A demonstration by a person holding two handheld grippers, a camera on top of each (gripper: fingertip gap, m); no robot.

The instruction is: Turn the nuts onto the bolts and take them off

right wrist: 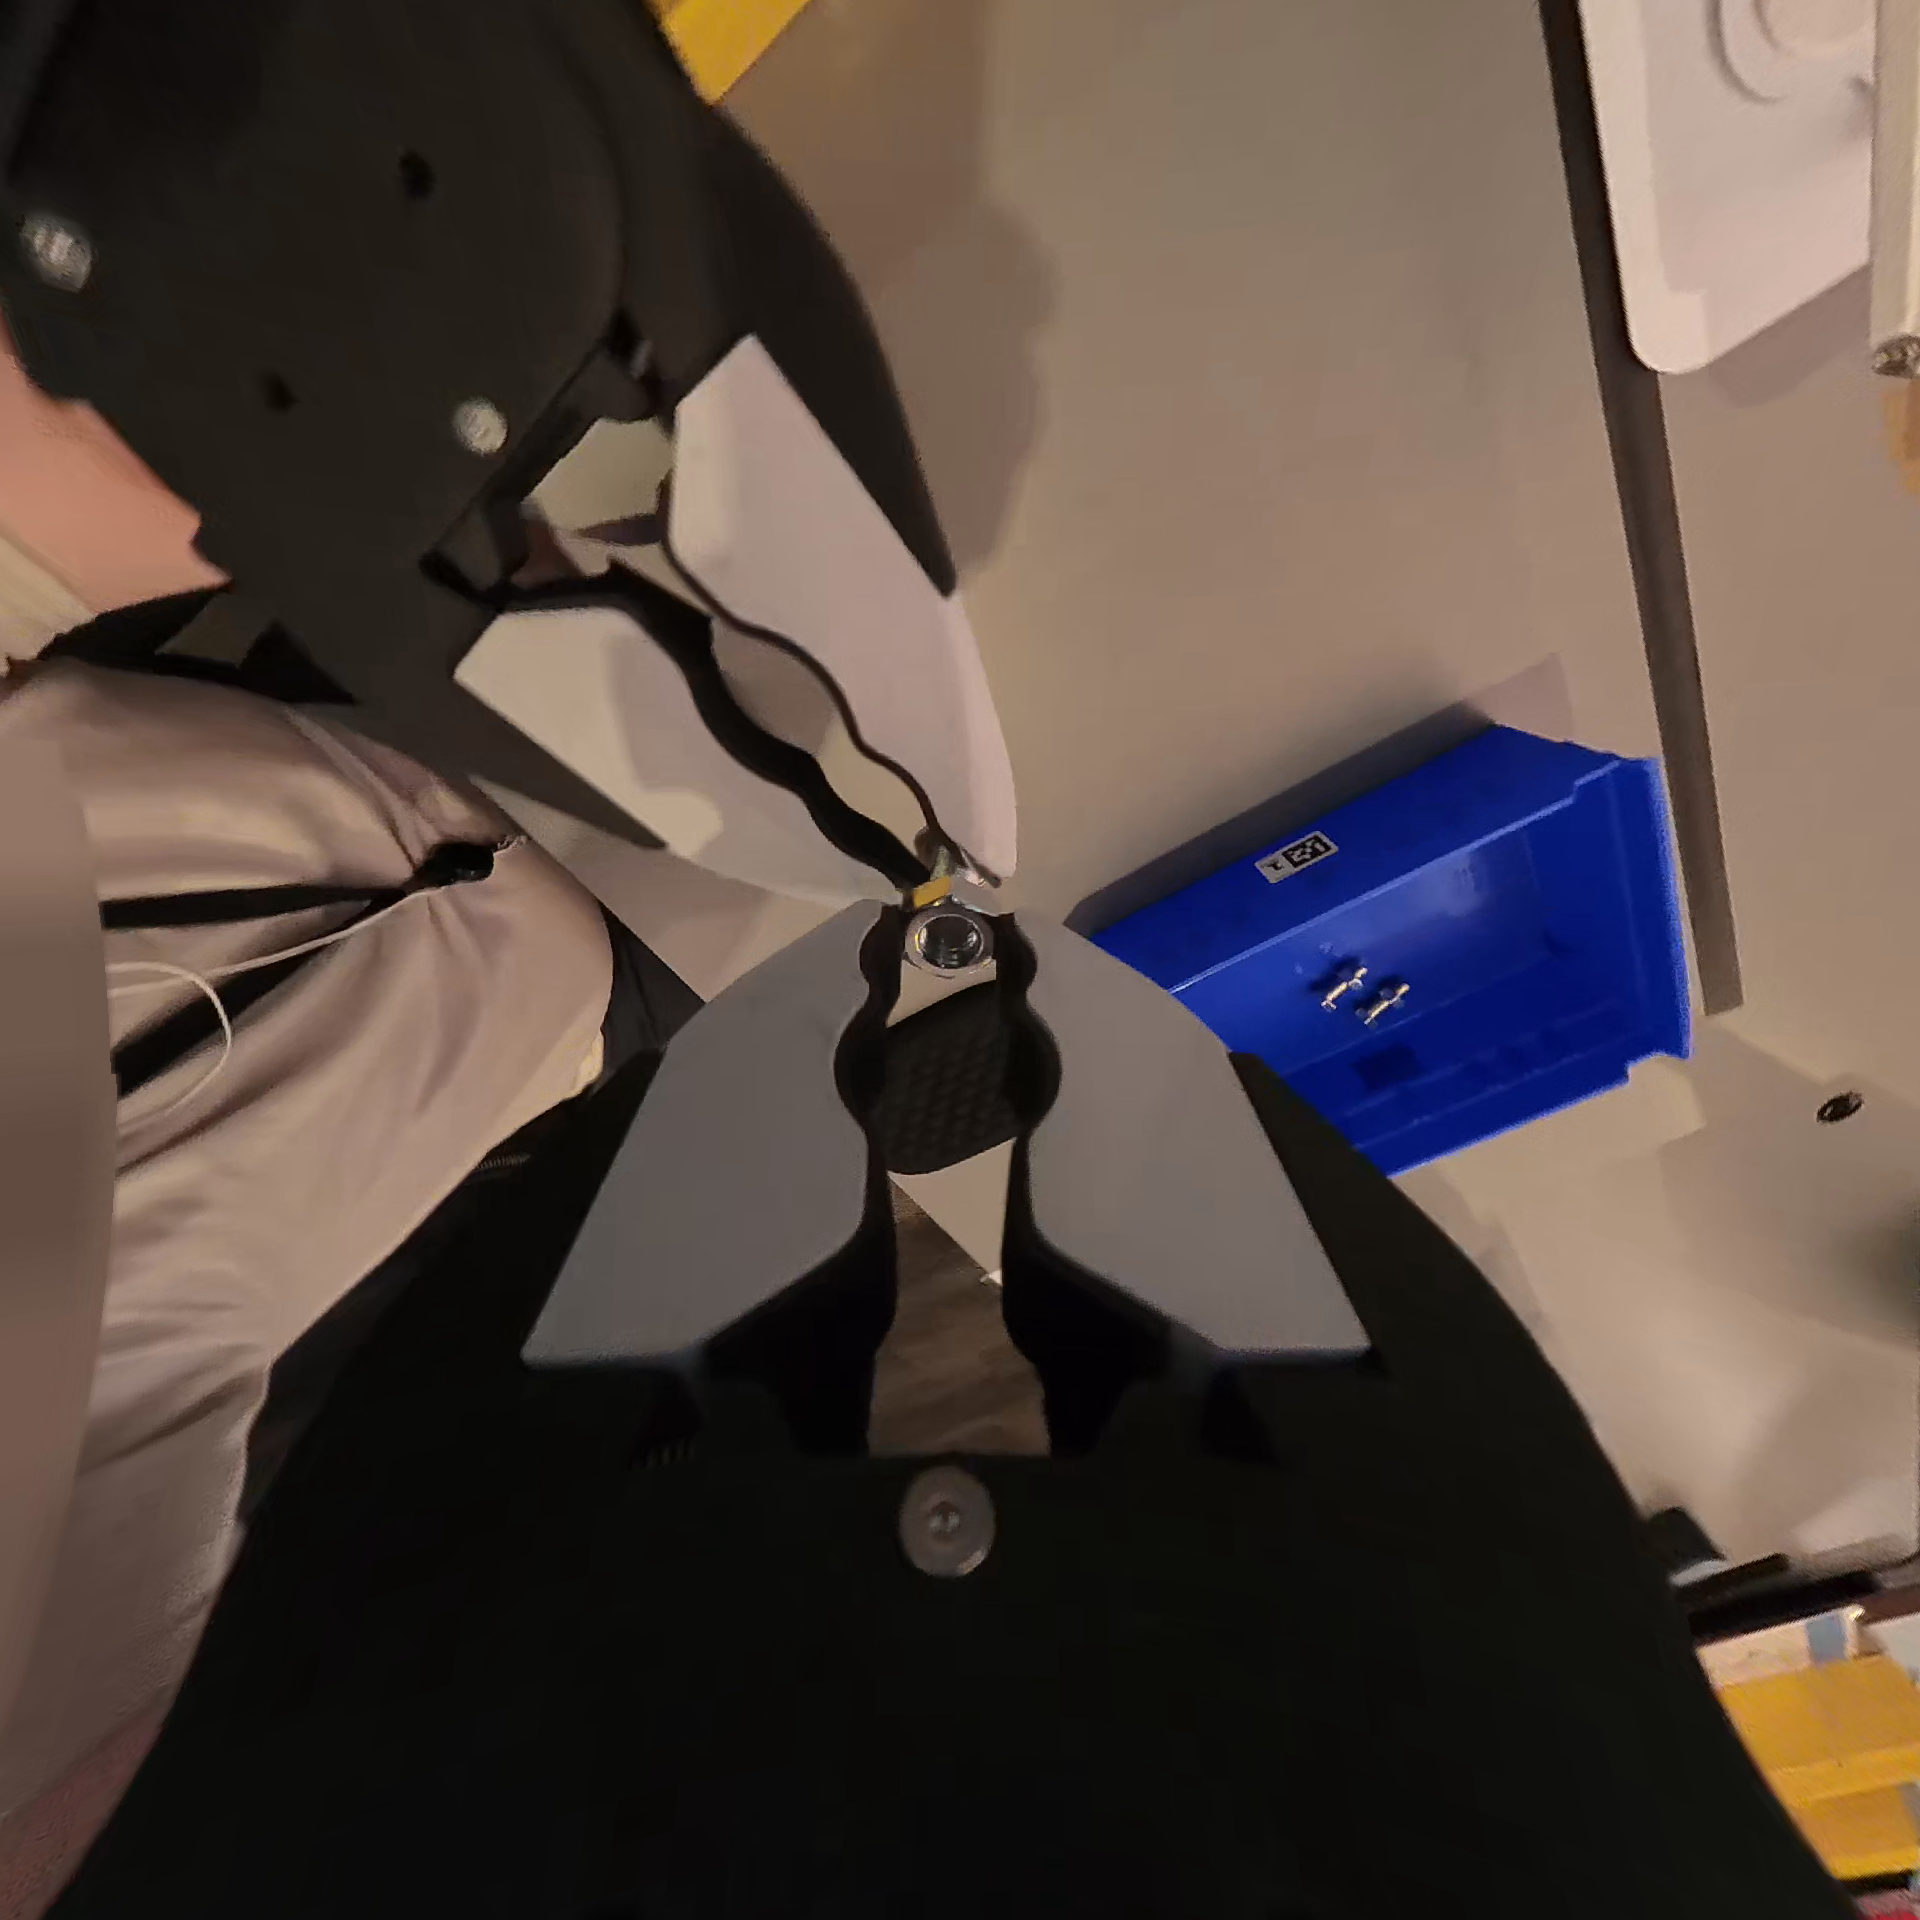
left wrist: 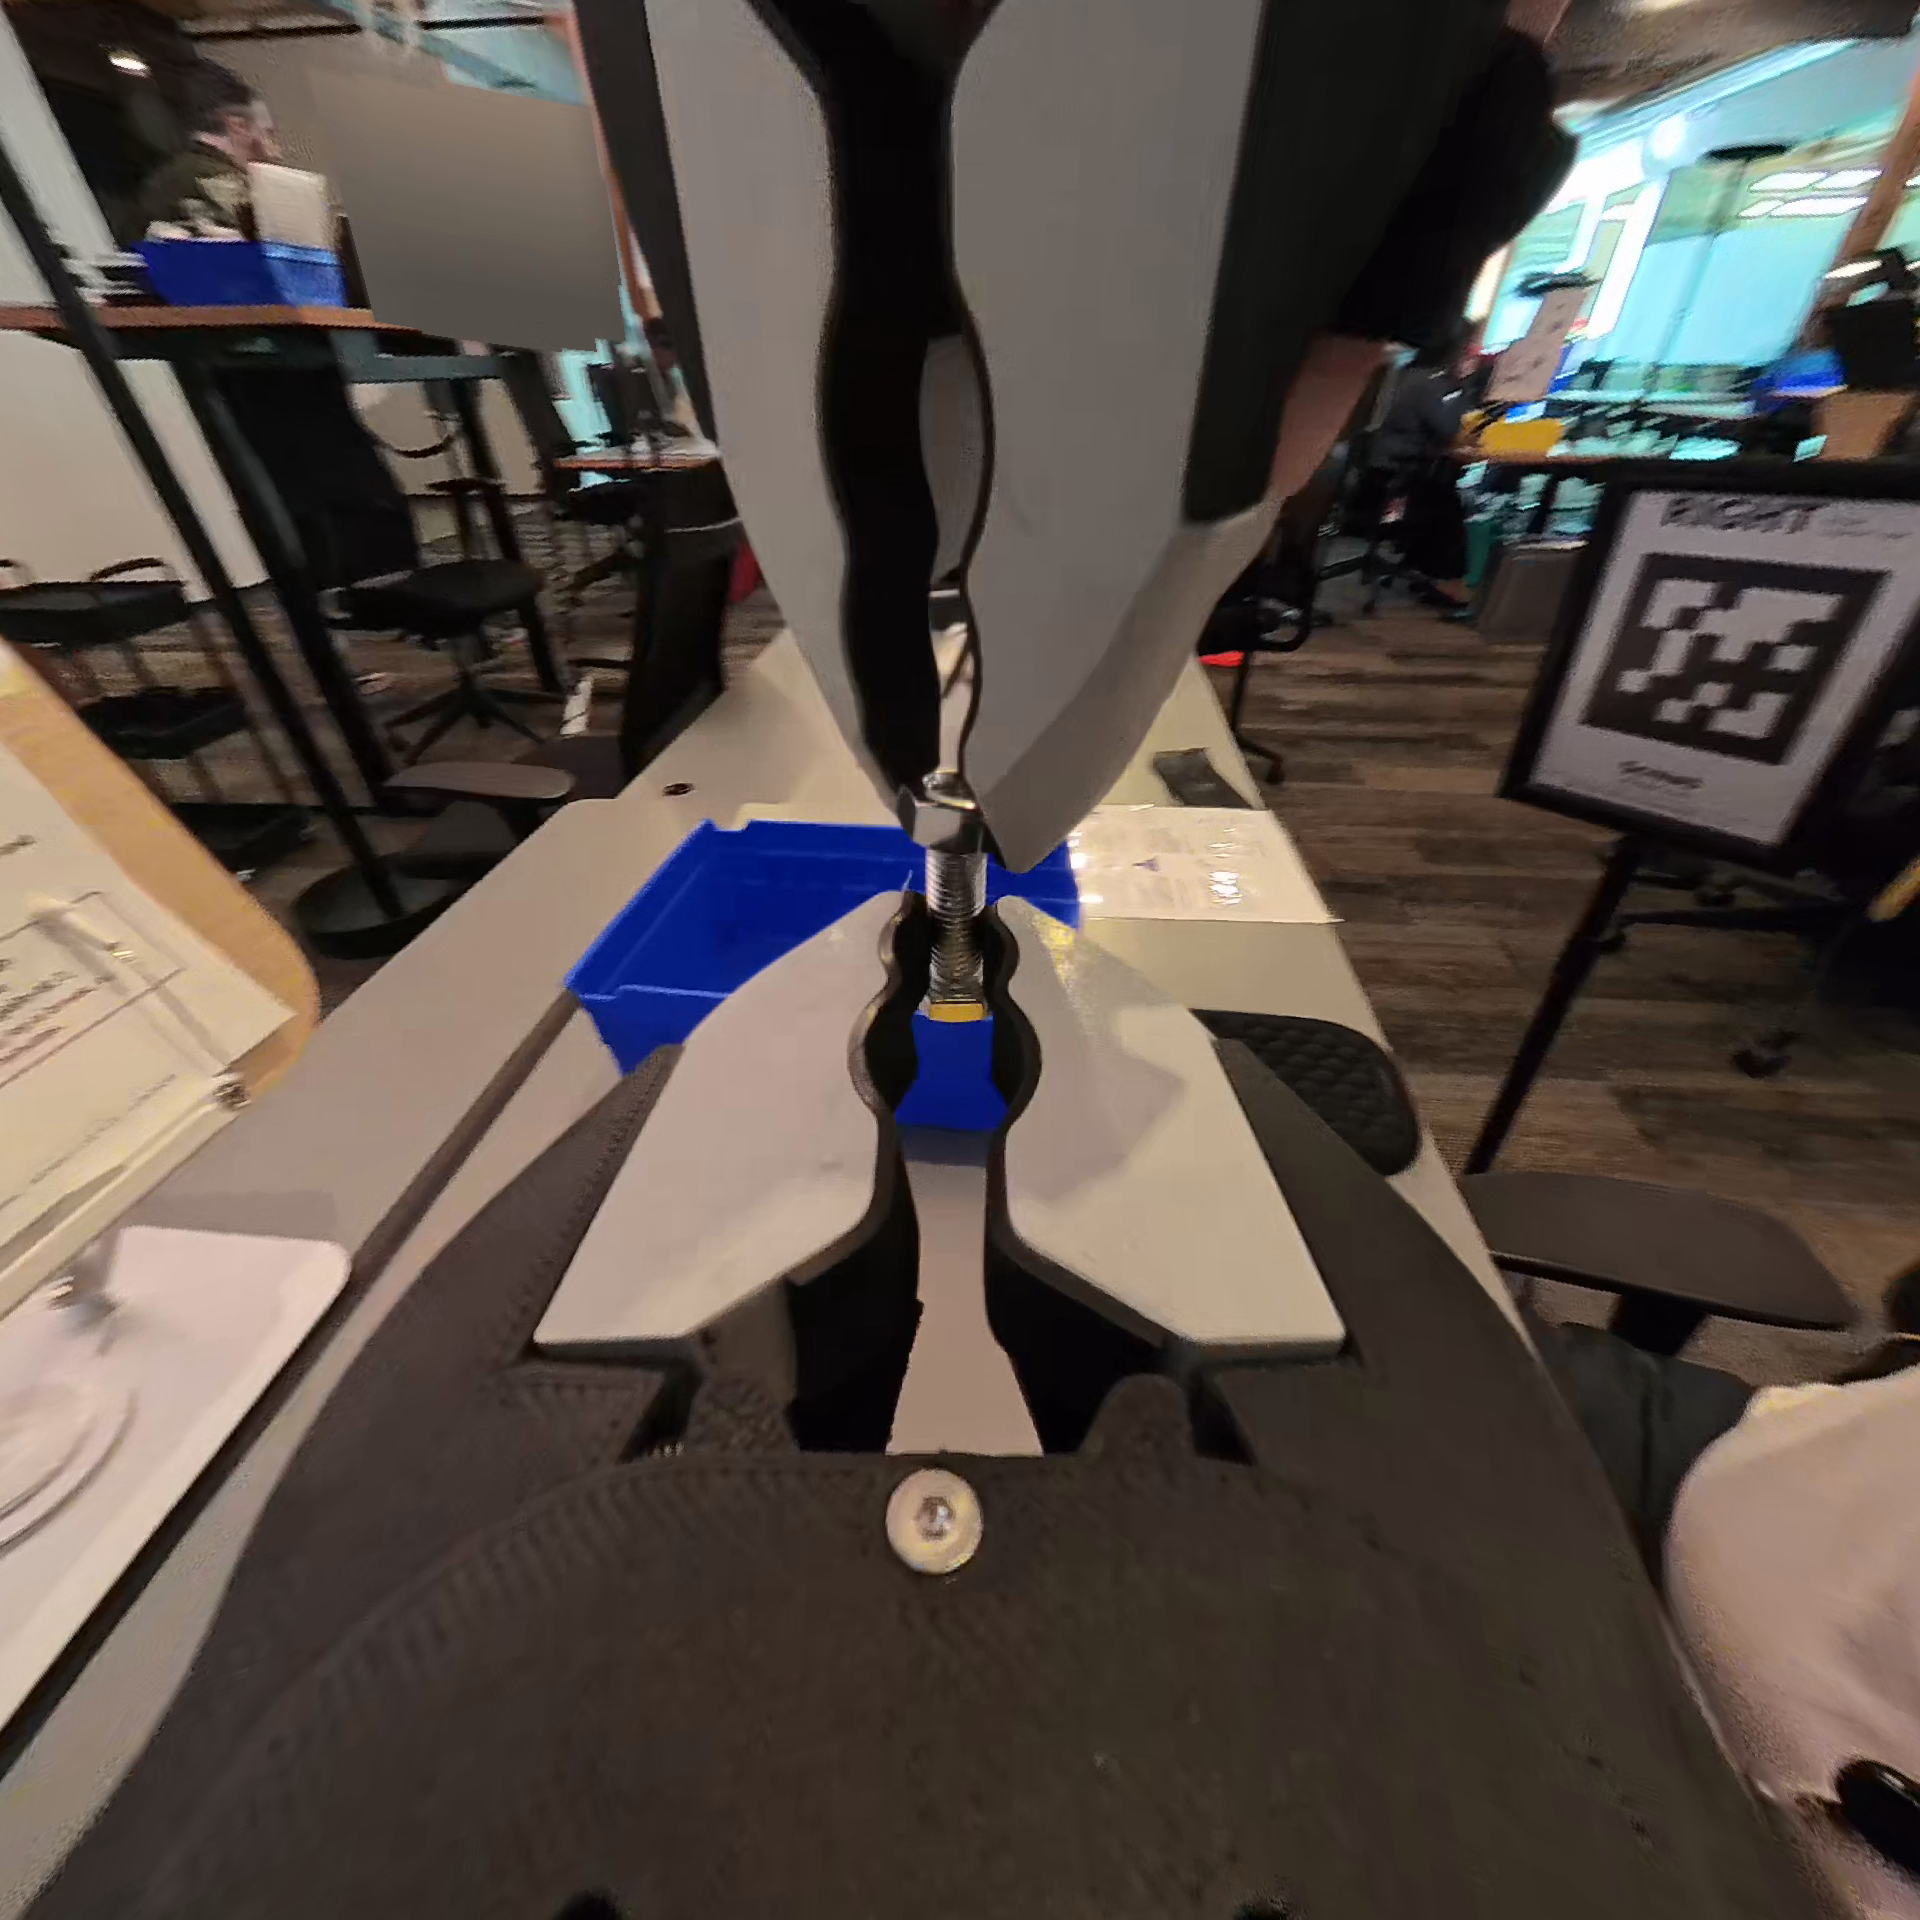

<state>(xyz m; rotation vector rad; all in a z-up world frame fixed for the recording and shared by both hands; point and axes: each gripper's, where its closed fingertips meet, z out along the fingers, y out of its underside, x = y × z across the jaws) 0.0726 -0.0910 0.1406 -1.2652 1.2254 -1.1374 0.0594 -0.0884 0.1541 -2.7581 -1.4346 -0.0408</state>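
In the left wrist view my left gripper [left wrist: 951,940] is shut on the threaded shaft of a silver bolt [left wrist: 948,894], whose yellow-marked head [left wrist: 958,1008] sits between the fingers. My right gripper [left wrist: 943,826] comes down from above, shut on a silver hex nut [left wrist: 938,812] at the bolt's free end. In the right wrist view my right gripper [right wrist: 945,940] holds the nut [right wrist: 943,938] end-on, and my left gripper [right wrist: 951,873] reaches in from the upper left with the bolt [right wrist: 940,883]. Both are held above the grey table [left wrist: 468,987].
A blue bin [left wrist: 727,935] stands on the table just behind the grippers; in the right wrist view it [right wrist: 1507,904] holds two small bolts [right wrist: 1361,992]. A framed marker sign [left wrist: 1714,665] stands at the right. Papers [left wrist: 1195,862], a board [left wrist: 125,935] and chairs [left wrist: 1320,1081] are nearby. Less than 4 cm separates the two grippers' tips.
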